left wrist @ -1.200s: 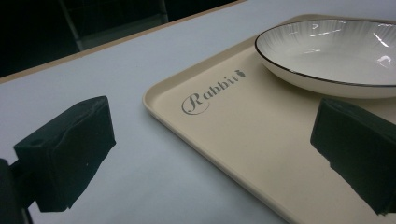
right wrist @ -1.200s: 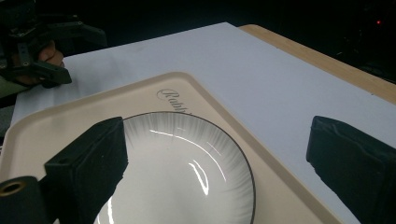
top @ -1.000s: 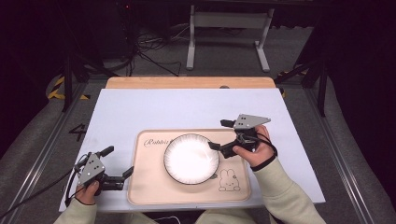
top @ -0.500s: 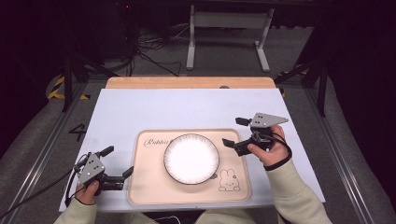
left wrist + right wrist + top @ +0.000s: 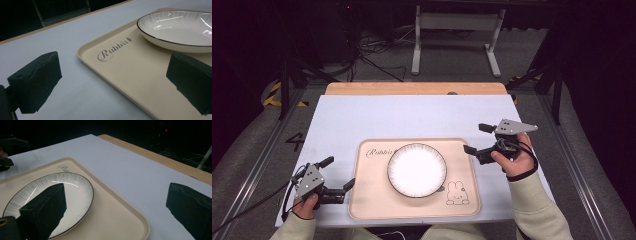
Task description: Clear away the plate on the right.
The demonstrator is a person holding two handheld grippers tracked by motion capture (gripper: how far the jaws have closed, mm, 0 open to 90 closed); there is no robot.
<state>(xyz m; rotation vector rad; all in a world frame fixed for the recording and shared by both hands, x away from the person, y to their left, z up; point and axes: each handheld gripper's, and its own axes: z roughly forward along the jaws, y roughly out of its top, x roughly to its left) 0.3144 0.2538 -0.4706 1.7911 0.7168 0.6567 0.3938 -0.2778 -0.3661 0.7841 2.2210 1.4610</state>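
A white plate [image 5: 417, 170] with a thin dark rim sits in the middle of a beige tray [image 5: 372, 200] printed with "Rabbit" and a small bunny. My left gripper [image 5: 338, 172] rests open at the tray's near left corner, one jaw over the table and one over the tray. In the left gripper view, the left gripper [image 5: 112, 82] has nothing between its jaws; the plate [image 5: 180, 27] lies ahead on the tray [image 5: 130, 75]. My right gripper [image 5: 477, 138] hovers open just off the tray's right edge. In the right gripper view, the right gripper [image 5: 117, 210] is empty beside the plate [image 5: 75, 190].
The tray lies on a white table sheet [image 5: 412, 117] with a wooden strip [image 5: 412, 88] along the far edge. A metal stand [image 5: 454, 35] and cables [image 5: 372, 50] are on the floor beyond. The person's sleeves enter from the bottom.
My right gripper has drawn back to the right, from the plate's right rim to beyond the tray's right edge. The left gripper and the plate have stayed put.
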